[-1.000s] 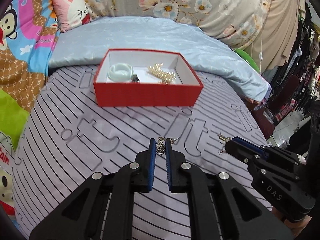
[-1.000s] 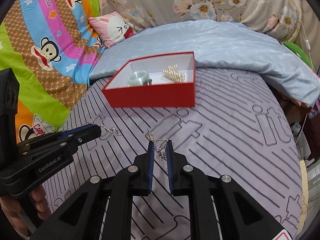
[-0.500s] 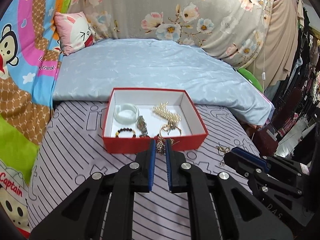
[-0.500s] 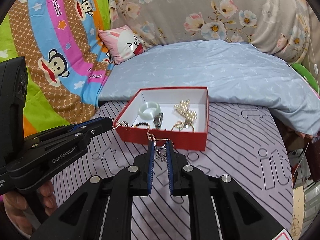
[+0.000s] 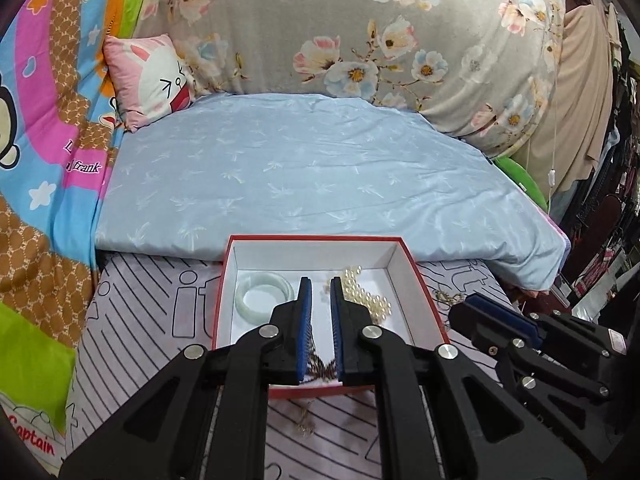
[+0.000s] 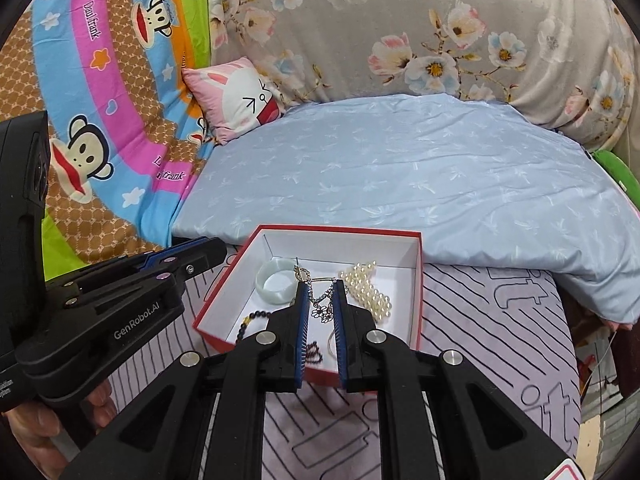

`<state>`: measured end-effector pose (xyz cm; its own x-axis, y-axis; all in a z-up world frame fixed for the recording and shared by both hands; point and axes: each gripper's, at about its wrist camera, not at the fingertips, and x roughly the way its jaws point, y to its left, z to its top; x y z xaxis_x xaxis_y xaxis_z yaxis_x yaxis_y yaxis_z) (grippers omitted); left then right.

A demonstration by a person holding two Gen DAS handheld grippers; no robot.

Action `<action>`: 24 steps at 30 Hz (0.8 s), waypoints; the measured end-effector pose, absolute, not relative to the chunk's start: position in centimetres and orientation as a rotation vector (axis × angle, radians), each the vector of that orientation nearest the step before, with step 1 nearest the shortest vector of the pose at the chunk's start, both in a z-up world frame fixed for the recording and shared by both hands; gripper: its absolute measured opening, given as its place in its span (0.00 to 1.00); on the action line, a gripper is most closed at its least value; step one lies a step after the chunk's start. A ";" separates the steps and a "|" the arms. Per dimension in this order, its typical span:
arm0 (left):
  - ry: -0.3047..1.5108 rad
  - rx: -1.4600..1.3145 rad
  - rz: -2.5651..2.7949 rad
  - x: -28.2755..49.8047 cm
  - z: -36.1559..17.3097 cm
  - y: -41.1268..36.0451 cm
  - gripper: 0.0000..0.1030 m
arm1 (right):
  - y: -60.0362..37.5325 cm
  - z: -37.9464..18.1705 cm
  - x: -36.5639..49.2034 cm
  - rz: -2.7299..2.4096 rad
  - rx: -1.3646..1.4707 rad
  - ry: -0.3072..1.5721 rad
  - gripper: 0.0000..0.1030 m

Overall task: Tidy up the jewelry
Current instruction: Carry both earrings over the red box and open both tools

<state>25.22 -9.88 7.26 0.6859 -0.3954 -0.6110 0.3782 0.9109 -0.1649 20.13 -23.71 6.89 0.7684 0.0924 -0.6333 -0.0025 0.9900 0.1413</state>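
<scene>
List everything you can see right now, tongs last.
red box: 1, red outside, white inside, on the striped sheet
jade bangle: 1, pale green, box's far left
pearl strand: 1, cream, box's right side
bead bracelet: 1, dark, box's near left
chain necklace: 1, silvery, dangling near the box
bunny pillow: 1, pink, far left
quilt: 1, light blue, behind box
striped sheet: 1, lilac, under box
left tongs: 1, black, blue pads, near the box; grip unclear
right tongs: 1, black, blue pads, shut on chain necklace

Home bedroom, bed with striped sheet [image 5: 160, 312], cartoon pillow [image 5: 152, 80] (rabbit face), floral quilt [image 6: 400, 32], hanging clothes [image 5: 580, 80]
</scene>
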 end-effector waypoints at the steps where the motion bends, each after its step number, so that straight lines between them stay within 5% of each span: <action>1: 0.692 -0.027 -0.435 25.7 7.1 -10.1 0.08 | -23.8 6.6 20.8 0.050 0.136 0.698 0.10; 15: 0.776 -0.011 -0.391 30.8 2.2 -10.3 0.09 | -23.8 1.0 27.1 0.033 0.115 0.802 0.11; 20: 0.804 -0.004 -0.374 31.3 0.7 -10.3 0.10 | -24.0 0.6 27.2 0.012 0.108 0.791 0.20; 24: 0.806 -0.004 -0.341 31.4 0.3 -10.1 0.37 | -24.1 0.7 27.1 0.005 0.108 0.786 0.25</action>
<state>31.43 -10.10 0.28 0.6412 -0.3004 -0.7061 0.2972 0.9456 -0.1325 27.09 -24.15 0.66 0.7070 0.0448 -0.7058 0.0359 0.9944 0.0991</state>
